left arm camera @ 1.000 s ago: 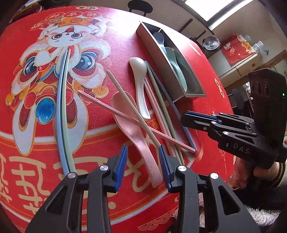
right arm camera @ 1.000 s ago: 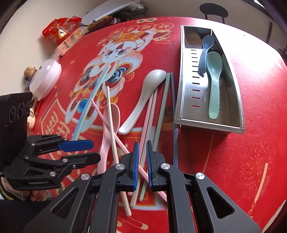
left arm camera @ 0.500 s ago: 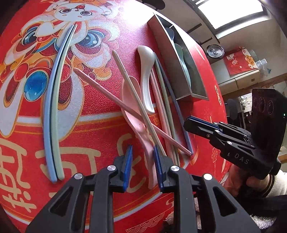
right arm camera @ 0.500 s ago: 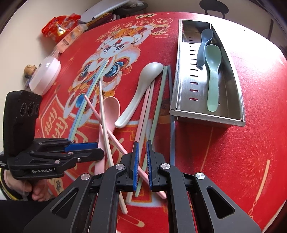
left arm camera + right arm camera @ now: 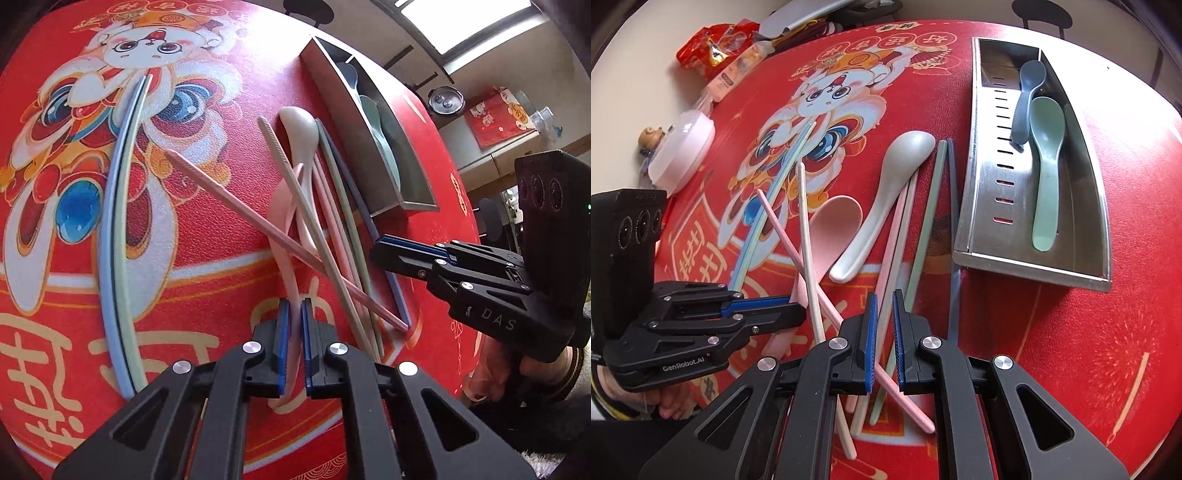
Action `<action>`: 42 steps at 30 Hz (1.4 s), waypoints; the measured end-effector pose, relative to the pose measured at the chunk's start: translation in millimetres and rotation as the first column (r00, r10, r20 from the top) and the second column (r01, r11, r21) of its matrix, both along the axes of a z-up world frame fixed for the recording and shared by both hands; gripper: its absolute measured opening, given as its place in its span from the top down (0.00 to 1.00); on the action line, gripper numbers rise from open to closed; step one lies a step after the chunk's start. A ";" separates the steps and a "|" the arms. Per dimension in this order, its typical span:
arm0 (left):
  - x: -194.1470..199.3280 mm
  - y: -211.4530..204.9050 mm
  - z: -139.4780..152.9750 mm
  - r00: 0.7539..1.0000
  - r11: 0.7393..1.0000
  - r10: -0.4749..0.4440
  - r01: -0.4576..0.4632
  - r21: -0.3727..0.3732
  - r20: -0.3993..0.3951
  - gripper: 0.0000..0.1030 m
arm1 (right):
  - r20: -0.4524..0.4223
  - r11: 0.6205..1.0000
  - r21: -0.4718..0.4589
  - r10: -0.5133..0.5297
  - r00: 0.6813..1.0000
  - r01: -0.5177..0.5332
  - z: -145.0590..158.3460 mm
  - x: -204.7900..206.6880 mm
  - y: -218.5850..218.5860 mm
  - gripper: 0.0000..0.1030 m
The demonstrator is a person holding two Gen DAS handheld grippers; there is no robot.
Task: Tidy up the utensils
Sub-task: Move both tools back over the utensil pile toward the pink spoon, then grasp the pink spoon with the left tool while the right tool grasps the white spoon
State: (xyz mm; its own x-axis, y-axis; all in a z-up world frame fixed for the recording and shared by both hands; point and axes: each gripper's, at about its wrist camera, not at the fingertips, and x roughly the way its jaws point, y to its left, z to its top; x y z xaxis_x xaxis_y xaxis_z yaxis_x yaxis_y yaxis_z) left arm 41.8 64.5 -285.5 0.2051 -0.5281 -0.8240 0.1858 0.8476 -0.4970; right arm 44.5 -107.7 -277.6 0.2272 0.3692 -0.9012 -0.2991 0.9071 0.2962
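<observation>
Clenched on the handle end of the pale pink plastic soup spoon (image 5: pixel 291 273): left gripper (image 5: pixel 292 332), jaws just closed, handle pinched between the blue pads.

Long axis of that spoon: straight away from the pads, along the gripper's own line, bowl at the far end on the red printed table mat (image 5: pixel 207 280).

Crossing over the spoon's neck: pink plastic chopstick (image 5: pixel 240 210) on the diagonal, and cream plastic chopstick (image 5: pixel 295 192). Expect both to shift on lifting; raise the handle end first and draw back towards the hand.

Further right, near the loose chopstick ends: right gripper (image 5: pixel 883 332), jaws pressed together, nothing between the pads, apparently above the chopsticks rather than touching them.

Destination, by judgement: rectangular stainless steel utensil tray (image 5: pixel 993 147), to the right of the left gripper and beyond it, with a grey-blue spoon (image 5: pixel 1028 96) and a pale green spoon (image 5: pixel 1047 155) already inside. Nearer to the tray: right gripper. Holding the load: left gripper.
</observation>
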 end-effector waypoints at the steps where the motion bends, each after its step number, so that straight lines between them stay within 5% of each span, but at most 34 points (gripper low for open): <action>1: 1.2 3.7 0.1 1.000 1.000 0.014 -0.014 0.002 0.002 0.94 | -0.002 1.000 0.002 0.003 1.000 -0.003 -0.2 3.9 2.3 0.91; 13: 13.4 46.9 3.9 0.984 0.984 0.175 -0.176 0.028 0.035 0.94 | -0.032 0.999 -0.023 -0.025 0.999 0.024 -8.4 52.9 31.1 0.91; 19: 14.0 63.0 2.1 0.975 0.975 0.219 -0.220 0.026 0.042 0.94 | -0.024 0.997 -0.053 -0.050 0.998 0.048 -11.8 69.3 37.9 0.81; 23: 15.3 67.4 -0.4 0.972 0.972 0.233 -0.234 0.021 0.042 0.94 | -0.011 0.994 -0.105 -0.045 0.999 0.043 -12.3 77.4 47.5 0.64; 35: 14.9 75.4 0.6 0.968 0.969 0.247 -0.247 0.001 0.049 0.93 | 0.040 0.987 -0.161 0.014 0.999 -0.008 -15.5 81.9 65.1 0.65; 38: 13.9 76.6 1.2 0.968 0.969 0.246 -0.246 -0.001 0.049 0.93 | 0.047 0.985 -0.171 0.015 0.999 -0.007 -15.8 81.2 66.8 0.82; 42: 14.5 76.4 1.2 0.968 0.969 0.247 -0.247 -0.002 0.048 0.93 | 0.023 0.990 -0.138 0.030 0.999 -0.027 -15.4 78.9 67.8 0.84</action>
